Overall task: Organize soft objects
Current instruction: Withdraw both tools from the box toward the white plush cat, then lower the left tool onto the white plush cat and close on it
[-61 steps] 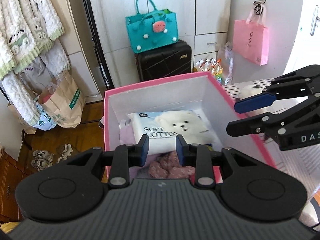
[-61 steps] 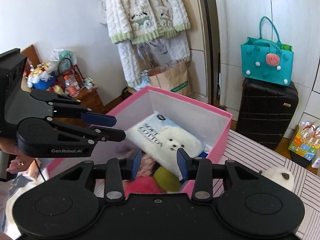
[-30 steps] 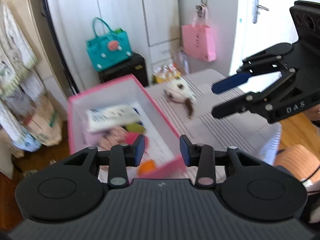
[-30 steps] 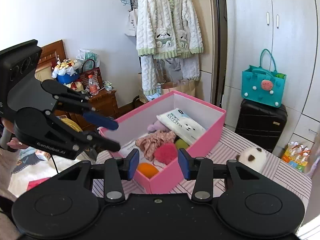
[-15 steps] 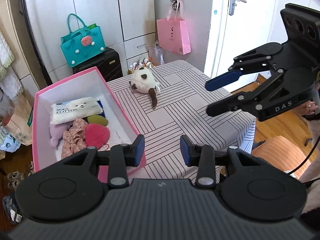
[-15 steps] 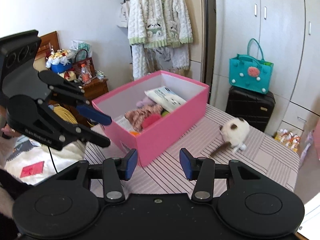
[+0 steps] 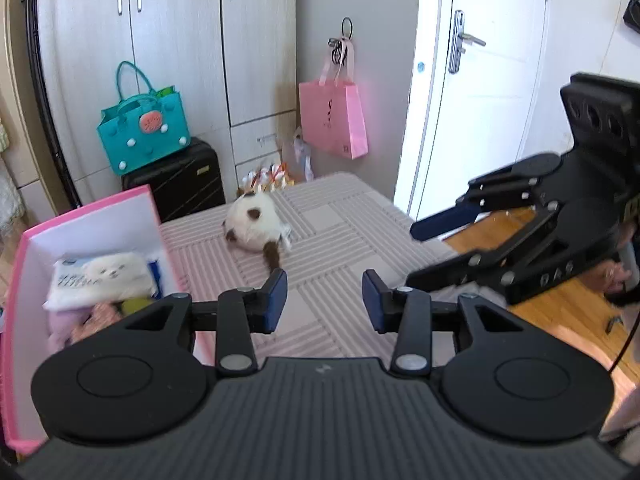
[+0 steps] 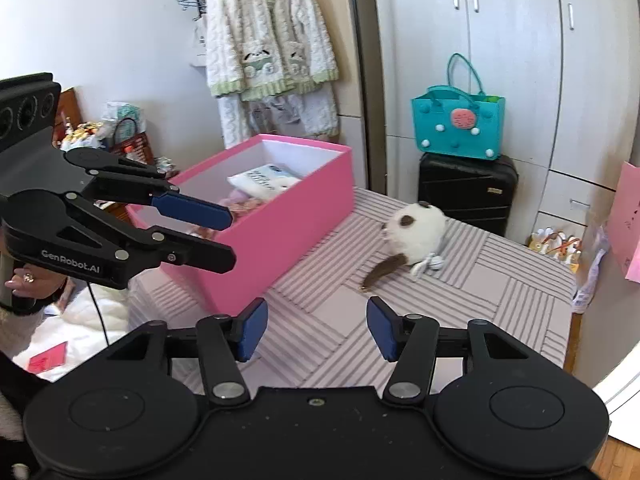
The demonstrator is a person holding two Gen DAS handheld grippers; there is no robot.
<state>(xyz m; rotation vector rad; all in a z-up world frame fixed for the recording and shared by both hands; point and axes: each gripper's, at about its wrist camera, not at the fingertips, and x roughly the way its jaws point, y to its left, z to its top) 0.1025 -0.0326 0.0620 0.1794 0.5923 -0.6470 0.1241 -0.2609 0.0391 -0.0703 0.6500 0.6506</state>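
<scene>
You face pale wardrobe doors (image 7: 180, 60) along the back wall. A black suitcase (image 7: 176, 184) stands below them, carrying a teal bag (image 7: 144, 128). A white door (image 7: 480, 80) stands right. Wooden floor (image 7: 560, 312).

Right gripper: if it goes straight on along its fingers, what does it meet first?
Likely the striped table cover, just short of the white plush toy; depth is unclear. The right gripper points down at it, jaws opening, nothing between them.
</scene>
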